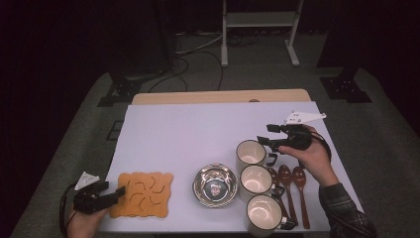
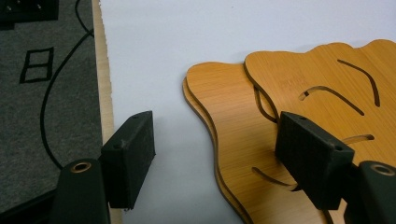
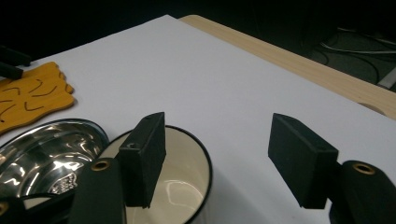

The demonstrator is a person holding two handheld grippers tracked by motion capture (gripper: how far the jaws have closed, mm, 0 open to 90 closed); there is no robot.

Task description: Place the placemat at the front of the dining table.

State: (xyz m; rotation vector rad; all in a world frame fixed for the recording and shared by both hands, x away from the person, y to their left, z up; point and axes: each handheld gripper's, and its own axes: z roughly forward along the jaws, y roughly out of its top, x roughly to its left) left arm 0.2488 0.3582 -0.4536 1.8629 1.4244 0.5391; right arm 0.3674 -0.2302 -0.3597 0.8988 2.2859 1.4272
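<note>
left hand-held gripper (image 1: 120,190): jaws apart, nothing clamped; one jaw over the edge of the wooden trivets (image 2: 299,121), other jaw over bare sheet
trivets: stacked, flat at the desk's (image 1: 218,96) front left corner
right hand-held gripper (image 1: 261,140): jaws apart, empty, above the rim of the farthest cream mug (image 1: 251,153)
mugs: three in a row, right of the steel bowl (image 1: 215,184)
wooden spoons (image 1: 292,191): lying just right of the mugs
</note>
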